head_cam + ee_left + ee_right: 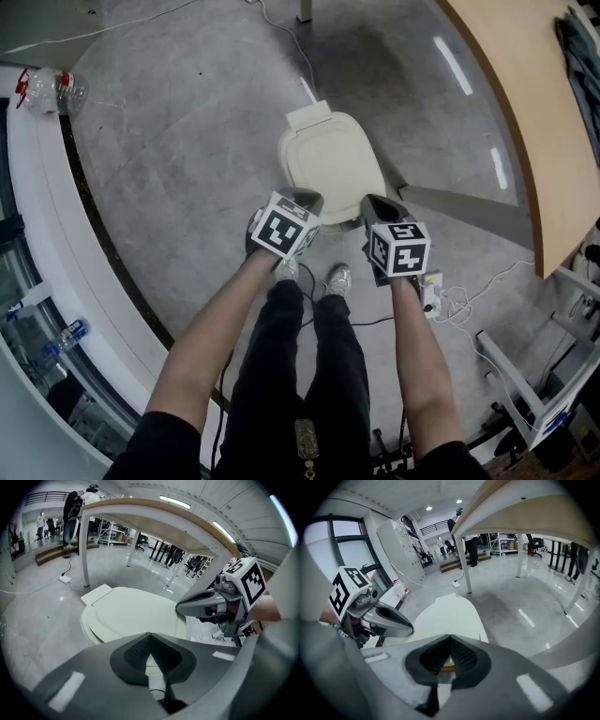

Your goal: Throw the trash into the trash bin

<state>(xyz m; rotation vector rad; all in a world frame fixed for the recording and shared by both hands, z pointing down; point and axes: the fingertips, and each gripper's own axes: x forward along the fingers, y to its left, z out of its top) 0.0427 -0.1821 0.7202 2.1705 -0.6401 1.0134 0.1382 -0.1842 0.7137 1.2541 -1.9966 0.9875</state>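
Observation:
A cream trash bin with its lid down stands on the grey floor in front of the person's feet. My left gripper hangs over the bin's near left edge, jaws shut with nothing in them. My right gripper is beside it over the near right edge, also shut and empty. In the left gripper view the closed tips point down at the bin lid, with the right gripper alongside. The right gripper view shows its tips over the lid and the left gripper at left. A clear plastic bottle lies far left.
A curved white ledge runs along the left, with another bottle below it. A wooden table fills the upper right, its leg base right of the bin. A power strip and cables lie near the right foot.

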